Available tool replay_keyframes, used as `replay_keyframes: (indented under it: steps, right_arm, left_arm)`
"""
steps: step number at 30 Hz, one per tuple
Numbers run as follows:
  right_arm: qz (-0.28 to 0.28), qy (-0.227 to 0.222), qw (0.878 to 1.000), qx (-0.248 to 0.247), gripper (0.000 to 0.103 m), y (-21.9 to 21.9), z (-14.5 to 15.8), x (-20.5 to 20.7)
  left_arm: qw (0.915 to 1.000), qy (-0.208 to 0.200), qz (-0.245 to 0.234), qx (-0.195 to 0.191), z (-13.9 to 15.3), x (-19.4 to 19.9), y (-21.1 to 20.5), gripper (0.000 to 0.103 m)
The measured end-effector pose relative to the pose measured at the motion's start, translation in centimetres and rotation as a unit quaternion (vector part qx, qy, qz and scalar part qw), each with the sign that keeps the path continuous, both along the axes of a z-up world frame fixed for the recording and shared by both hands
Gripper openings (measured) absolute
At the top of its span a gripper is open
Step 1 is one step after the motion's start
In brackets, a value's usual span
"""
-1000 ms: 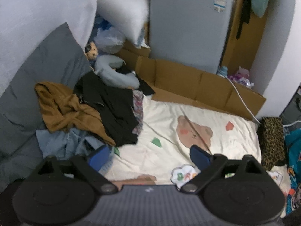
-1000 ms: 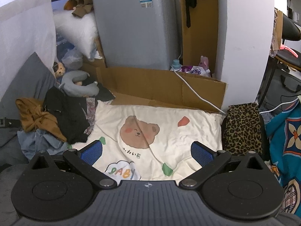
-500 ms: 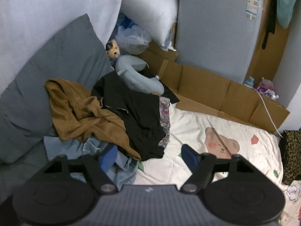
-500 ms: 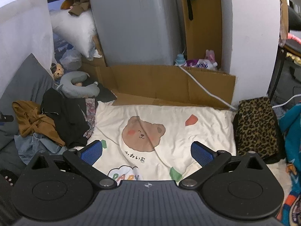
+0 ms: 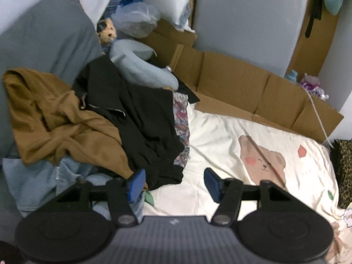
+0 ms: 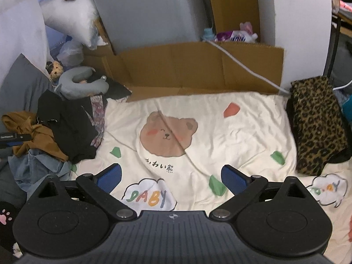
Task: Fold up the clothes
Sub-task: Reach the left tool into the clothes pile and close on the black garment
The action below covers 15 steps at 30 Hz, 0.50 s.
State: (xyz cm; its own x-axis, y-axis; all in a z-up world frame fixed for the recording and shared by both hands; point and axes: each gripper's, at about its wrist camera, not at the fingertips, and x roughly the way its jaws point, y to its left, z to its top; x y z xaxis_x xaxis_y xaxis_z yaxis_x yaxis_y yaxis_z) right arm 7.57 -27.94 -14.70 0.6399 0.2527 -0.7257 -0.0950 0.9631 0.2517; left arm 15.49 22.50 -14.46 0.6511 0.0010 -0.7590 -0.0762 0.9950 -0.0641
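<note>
On the bed, left edge to right edge:

Grey pillow [image 5: 44, 35]: propped along the far-left edge, behind the heap.

Clothes pile [image 5: 99, 118]: unfolded, at the left edge of the bear blanket [image 5: 253, 136] — a brown top [image 5: 55, 118] on the left, a black garment [image 5: 143, 118] draped over its right part, jeans [image 5: 39, 176] underneath at the near side, a patterned cloth [image 5: 181, 118] showing at the right fringe.

Neck pillow [image 5: 140, 66]: just behind the pile, touching the black garment's far side.

Left gripper [image 5: 173, 186]: jaws wide, holding nothing; its left finger sits over the near hem of the black garment, its right finger over bare blanket.

Right gripper [image 6: 171, 177]: jaws wide and empty, above the middle of the blanket, well apart from the pile.

Leopard cloth [image 6: 316, 123]: at the right edge of the bed.

Cardboard [image 6: 198, 66]: standing along the far edge.

Step, as I judge it: picking a first garment; nothing is folded yet.

Risk: the layers overlap, so a pinch at the black hem may also catch the brown top or jeans and drag the whole heap — or snag the blanket underneath if the fingers go too deep.
</note>
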Motion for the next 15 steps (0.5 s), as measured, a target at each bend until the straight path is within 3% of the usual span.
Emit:
replay_keyframes:
  steps: [15]
  right_arm:
    - [0.006, 0.05, 0.999, 0.015, 0.097, 0.9, -7.3, 3.4]
  left_arm:
    - [0.9995, 0.024, 0.02, -0.001, -9.7, 7.8, 2.3, 0.061]
